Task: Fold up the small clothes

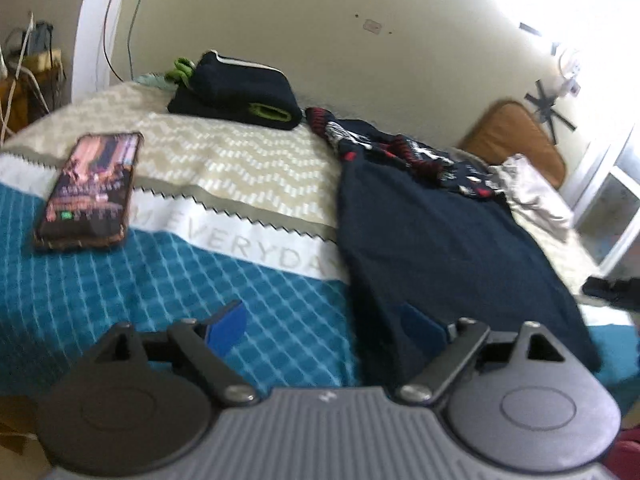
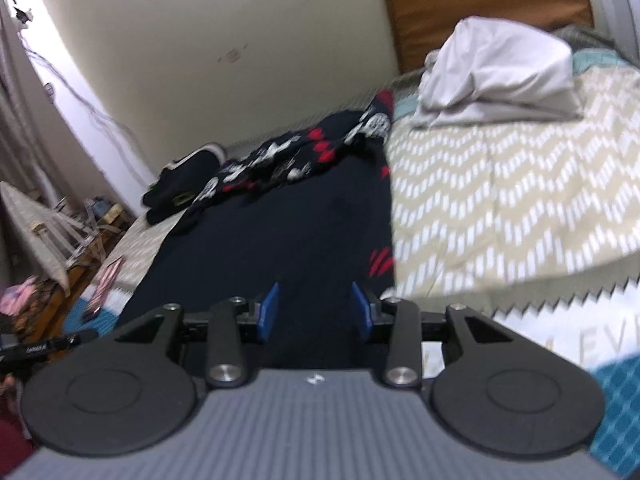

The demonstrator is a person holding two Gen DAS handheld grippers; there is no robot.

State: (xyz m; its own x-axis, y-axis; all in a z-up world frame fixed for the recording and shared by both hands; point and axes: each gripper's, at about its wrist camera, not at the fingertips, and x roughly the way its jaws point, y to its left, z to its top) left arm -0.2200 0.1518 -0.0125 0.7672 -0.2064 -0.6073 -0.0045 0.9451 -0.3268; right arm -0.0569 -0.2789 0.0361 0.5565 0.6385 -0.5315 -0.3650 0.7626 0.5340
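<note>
The left gripper (image 1: 326,324) tilted down over the bed, its jaws spread wide with nothing between them; one blue pad hung over the teal quilted blanket (image 1: 120,280), the other over the near edge of the dark navy garment (image 1: 448,248). The right gripper (image 2: 316,312) also pointed down at a slant, its jaws part open and empty, the blue pads (image 2: 269,312) standing over the same garment (image 2: 280,232) without pressing it. That cloth lay spread flat and smooth down the middle of the bed, soft and matte, with a red mark near its right hem. At its far end a bunched patterned piece (image 2: 304,152), navy with white and red figures, lay crumpled against it. Beyond, near the wall, sat a folded dark stack (image 1: 236,92) with green trim. A phone (image 1: 90,188) with a glossy lit screen lay flat to the left, across the white band and the beige zigzag cover (image 1: 240,160). A crumpled pale grey cloth (image 2: 496,76) sat in front of a tan cushion (image 2: 492,0) leaning on the wall.
</note>
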